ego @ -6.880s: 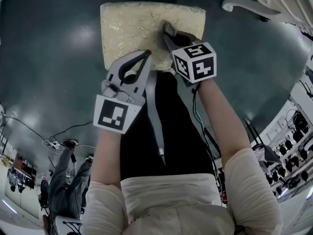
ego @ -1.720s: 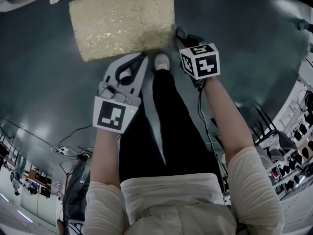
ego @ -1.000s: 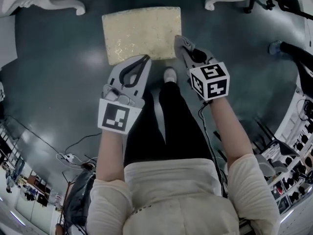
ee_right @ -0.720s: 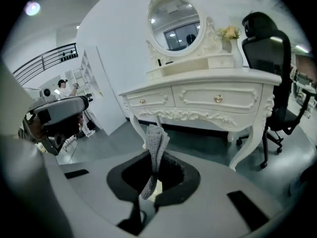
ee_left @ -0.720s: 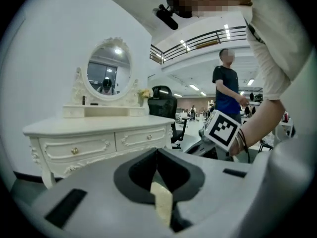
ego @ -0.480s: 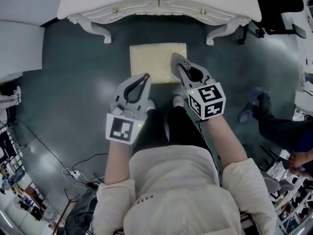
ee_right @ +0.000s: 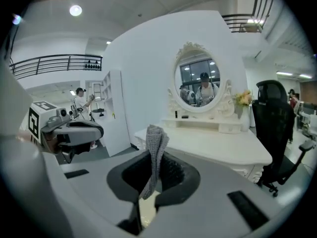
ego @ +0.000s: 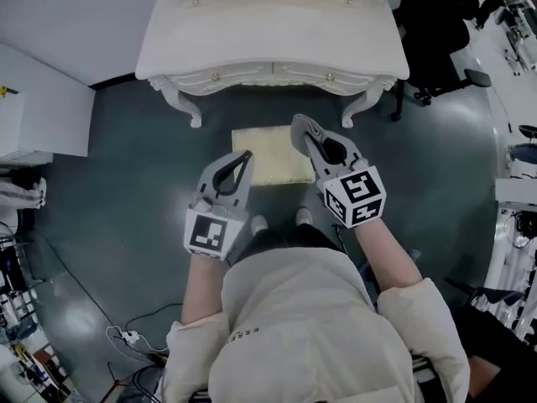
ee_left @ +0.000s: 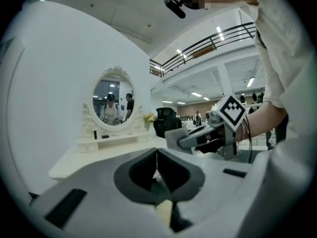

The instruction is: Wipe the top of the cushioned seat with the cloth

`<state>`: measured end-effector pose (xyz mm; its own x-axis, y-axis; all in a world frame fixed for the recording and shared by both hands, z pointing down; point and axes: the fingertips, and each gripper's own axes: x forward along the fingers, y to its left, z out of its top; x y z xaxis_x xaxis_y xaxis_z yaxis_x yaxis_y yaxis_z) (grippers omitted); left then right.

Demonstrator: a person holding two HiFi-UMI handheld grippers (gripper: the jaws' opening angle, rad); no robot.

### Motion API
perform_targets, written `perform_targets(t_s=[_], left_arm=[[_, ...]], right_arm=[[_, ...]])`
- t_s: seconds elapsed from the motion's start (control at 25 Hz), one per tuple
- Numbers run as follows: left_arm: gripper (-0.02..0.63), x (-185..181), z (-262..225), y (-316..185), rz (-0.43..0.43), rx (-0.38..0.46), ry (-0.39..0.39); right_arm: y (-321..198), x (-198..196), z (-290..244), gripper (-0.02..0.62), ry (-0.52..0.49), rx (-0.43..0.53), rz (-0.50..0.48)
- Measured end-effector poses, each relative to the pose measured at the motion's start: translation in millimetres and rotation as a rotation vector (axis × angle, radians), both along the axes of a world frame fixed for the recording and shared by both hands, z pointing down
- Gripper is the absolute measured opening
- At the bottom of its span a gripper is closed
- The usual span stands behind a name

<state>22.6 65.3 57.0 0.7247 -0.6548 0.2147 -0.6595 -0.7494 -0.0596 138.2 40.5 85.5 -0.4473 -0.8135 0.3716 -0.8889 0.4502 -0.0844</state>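
Grey cloth (ee_right: 155, 138) is pinched in the right gripper (ego: 302, 131); left gripper (ee_left: 157, 155) is clenched, empty. Lower the cloth flat onto cushioned seat (ego: 268, 154), frame centre, wiping in overlapping strokes.

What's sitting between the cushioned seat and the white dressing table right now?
Nothing. In the head view, only a strip of dark floor separates the cushioned seat from the dressing table.
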Motion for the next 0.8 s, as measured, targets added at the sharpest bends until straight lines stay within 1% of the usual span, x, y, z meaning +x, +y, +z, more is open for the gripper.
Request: perform_targets(t_s=[0.12, 0.24, 0.32, 0.56, 0.8], left_arm=[[0.003, -8.1, -22.1, -7.5, -0.026, 0.028, 0.011], [0.003, -11.6, -40.6, -15.9, -0.011, 0.086, -0.007], [0.003, -11.4, -51.2, -20.6, -0.005, 0.104, -0.015], [0.003, -8.1, -70.7, -28.1, -0.003, 0.107, -0.012], [0.003, -1.5, -80.3, -30.9, 0.003, 0.114, -0.01]], right_arm=[[4.4, -5.5, -20.1, 0.028, -0.012, 0.036, -0.007], [6.4, -8.2, -36.8, 0.028, -0.002, 0.082, -0.008], [5.3, -5.6, -48.6, 0.028, -0.002, 0.119, 0.006], [1.7, 10.0, -79.5, 0.026, -0.033, 0.216, 0.073], [1.0, 8.8, -97.6, 0.026, -0.021, 0.283, 0.063]])
